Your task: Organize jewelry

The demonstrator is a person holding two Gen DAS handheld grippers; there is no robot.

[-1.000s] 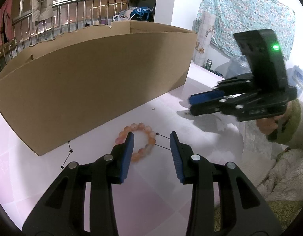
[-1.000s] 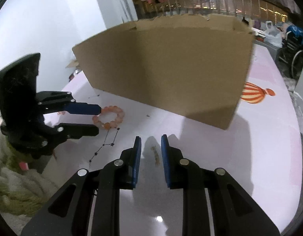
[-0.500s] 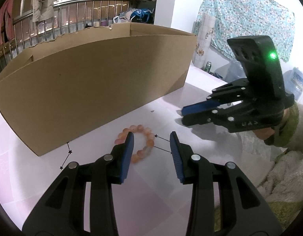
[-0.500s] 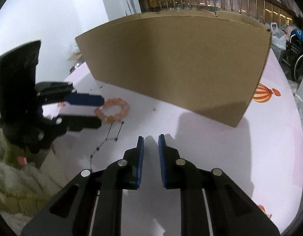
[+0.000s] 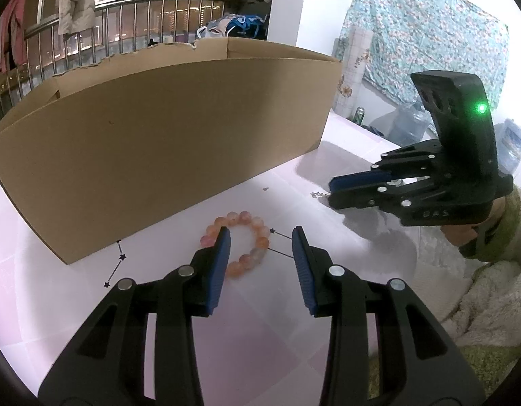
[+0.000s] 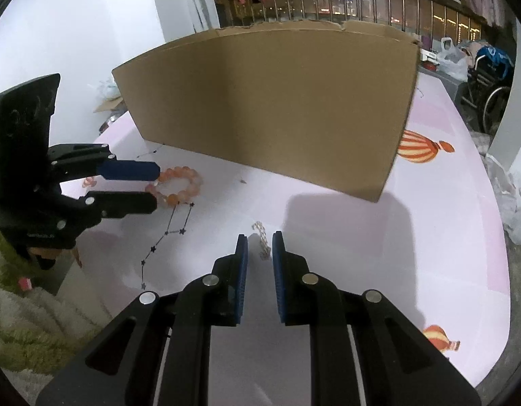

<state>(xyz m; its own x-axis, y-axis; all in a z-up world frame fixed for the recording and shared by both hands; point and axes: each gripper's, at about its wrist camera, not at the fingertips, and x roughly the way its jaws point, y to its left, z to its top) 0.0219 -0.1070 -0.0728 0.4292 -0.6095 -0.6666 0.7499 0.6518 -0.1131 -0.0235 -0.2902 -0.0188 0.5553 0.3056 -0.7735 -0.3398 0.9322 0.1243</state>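
Straddling bead bracelet, left tongs wide (perhaps touching)

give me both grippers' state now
Left gripper: open, fingers straddling one side of the bracelet.
Right gripper: open, empty, chain between its tips.

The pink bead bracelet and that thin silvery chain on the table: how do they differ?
The bead bracelet is a closed ring of chunky pink-orange beads; the silvery chain is thin, pale and lies in a short line. The bracelet sits between the left hand-held gripper fingers, the chain before the right one. Both rest on the pink table.
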